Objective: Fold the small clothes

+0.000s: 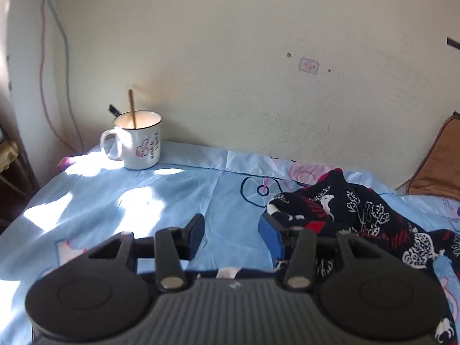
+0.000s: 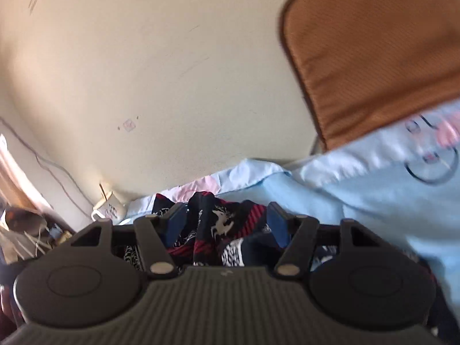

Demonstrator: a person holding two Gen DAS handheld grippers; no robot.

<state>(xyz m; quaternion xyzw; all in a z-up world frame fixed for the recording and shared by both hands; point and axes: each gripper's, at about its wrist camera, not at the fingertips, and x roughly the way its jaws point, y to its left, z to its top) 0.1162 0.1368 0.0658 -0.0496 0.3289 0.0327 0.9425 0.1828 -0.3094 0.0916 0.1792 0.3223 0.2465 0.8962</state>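
L claw (image 1: 231, 234) agape over sheet (image 1: 161, 201), R claw (image 2: 227, 224) agape above garment (image 2: 218, 224)

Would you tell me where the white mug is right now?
In the left wrist view the white mug stands at the far left of the blue bedsheet, against the wall, well left of the dark patterned garment.

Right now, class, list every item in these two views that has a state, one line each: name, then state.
Left claw: open, nothing between its pads, sheet below.
Right claw: open, garment in the gap, pads not pressing it.
Patterned dark garment: crumpled, unfolded, lying on the sheet.
Enamel mug: upright, a stick standing inside.
Blue bed sheet: spread out, creased.
Brown cushion: propped against the wall.
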